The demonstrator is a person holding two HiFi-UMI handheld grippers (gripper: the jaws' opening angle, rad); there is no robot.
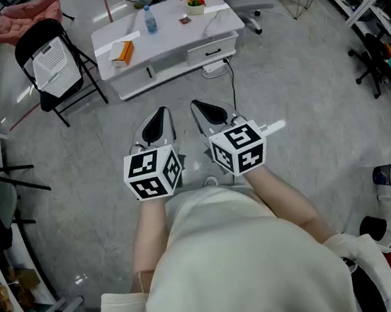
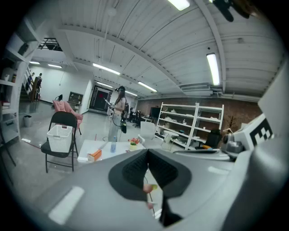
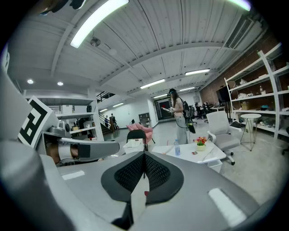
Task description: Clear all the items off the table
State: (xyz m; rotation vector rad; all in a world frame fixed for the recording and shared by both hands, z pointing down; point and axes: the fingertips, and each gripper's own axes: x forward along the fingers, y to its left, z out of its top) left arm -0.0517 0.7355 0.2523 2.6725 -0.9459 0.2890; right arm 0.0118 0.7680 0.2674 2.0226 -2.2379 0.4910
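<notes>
Well short of the tabletop [image 1: 172, 33], your left claw [image 1: 163, 113] and right claw [image 1: 197, 106] are both pressed together on nothing. On it stand a bottle [image 1: 150, 20], box [image 1: 122, 52] and flowerpot [image 1: 195, 3]; arrive with jaws unparted and you'll topple the bottle.

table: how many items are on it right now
4 clear ones: orange box at the left end, bottle near the middle, flower pot toward the right, small dark thing beside the pot. Flat white pieces may be more.

Open industrial workshop-lab, white storage shelving [image 2: 194, 124], brick wall [image 2: 239, 106], ceiling strip lights [image 2: 212, 67], concrete floor [image 1: 293, 82], office chair [image 3: 221, 128]
</notes>
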